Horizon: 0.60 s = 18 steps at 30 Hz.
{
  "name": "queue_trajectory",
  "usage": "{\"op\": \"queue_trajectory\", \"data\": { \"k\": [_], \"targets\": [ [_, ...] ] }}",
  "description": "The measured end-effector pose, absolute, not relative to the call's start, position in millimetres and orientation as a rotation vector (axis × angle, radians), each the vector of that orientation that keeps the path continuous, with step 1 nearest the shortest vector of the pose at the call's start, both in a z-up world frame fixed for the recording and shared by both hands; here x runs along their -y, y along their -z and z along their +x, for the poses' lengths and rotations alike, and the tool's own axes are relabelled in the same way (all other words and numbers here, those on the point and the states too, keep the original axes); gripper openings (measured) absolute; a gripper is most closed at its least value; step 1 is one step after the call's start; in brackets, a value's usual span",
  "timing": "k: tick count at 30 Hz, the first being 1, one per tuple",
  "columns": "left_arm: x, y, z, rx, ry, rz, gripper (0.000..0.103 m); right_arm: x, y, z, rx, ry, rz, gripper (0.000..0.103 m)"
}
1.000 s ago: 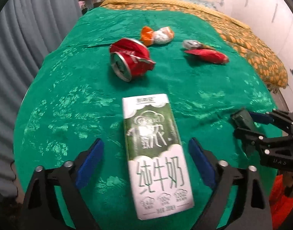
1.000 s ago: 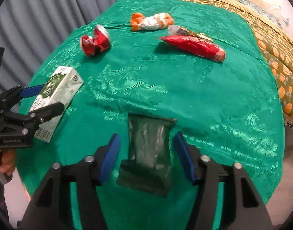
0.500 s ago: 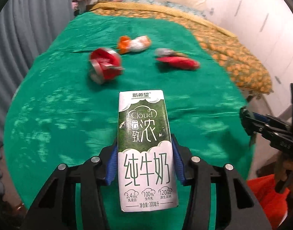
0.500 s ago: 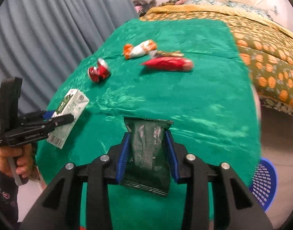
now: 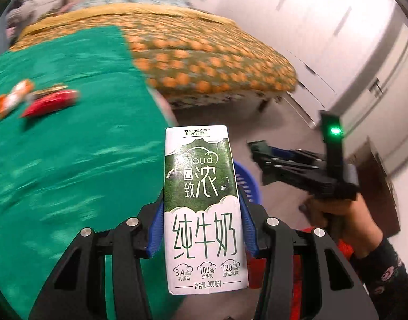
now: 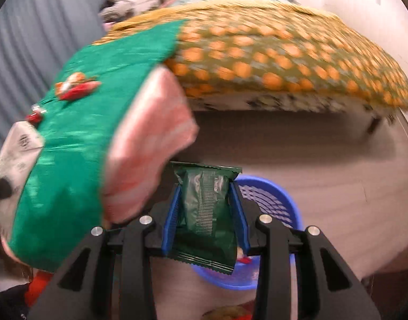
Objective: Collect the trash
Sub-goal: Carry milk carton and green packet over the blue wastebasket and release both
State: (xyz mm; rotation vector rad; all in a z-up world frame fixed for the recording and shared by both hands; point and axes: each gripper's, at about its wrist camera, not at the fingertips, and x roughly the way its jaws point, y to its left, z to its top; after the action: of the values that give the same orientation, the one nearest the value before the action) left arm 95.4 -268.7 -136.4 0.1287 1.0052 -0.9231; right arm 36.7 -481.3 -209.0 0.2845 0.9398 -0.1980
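Observation:
My left gripper [image 5: 202,208] is shut on a green and white milk carton [image 5: 204,208], held in the air past the edge of the green cloth [image 5: 70,160]. My right gripper [image 6: 206,213] is shut on a dark green wrapper [image 6: 206,213], held above a blue plastic basket [image 6: 273,200] on the floor. The basket's rim also shows behind the carton in the left wrist view [image 5: 249,178]. The right gripper shows there too [image 5: 260,154]. A red wrapper [image 5: 49,101] and an orange and white wrapper [image 5: 13,98] lie on the cloth. A crushed red can [image 6: 34,114] lies further left.
A bed with an orange-patterned cover [image 6: 284,53] stands behind. White cupboard doors [image 5: 337,40] line the right wall. A pink cloth layer [image 6: 145,138] hangs under the green cloth's edge. The floor [image 6: 337,160] around the basket is bare. Grey curtains [image 6: 30,26] hang at left.
Both grippers have swung right, off the green cloth, with the carton and the wrapper still held. The blue basket has come in under the right gripper.

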Motion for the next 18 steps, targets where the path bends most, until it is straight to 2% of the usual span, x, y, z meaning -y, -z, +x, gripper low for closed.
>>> {"op": "queue_trajectory", "data": {
  "k": [8,15,16,17,18],
  "targets": [
    [374,197,89,-1.058,0.946,0.215,0.049,539,248,13,-0.942,0.276,0.448,0.036],
    [418,232,99,-1.084,0.955,0.238,0.051,564,261,7,-0.928,0.298,0.524,0.038],
    [424,235,102,-1.076,0.956,0.241,0.054,568,263,6,-0.926,0.302,0.54,0.044],
    [429,238,103,-1.066,0.949,0.247,0.072,572,266,5,-0.92,0.306,0.566,0.052],
    [432,239,105,-1.061,0.939,0.248,0.08,574,266,3,-0.913,0.312,0.586,0.067]
  ]
}}
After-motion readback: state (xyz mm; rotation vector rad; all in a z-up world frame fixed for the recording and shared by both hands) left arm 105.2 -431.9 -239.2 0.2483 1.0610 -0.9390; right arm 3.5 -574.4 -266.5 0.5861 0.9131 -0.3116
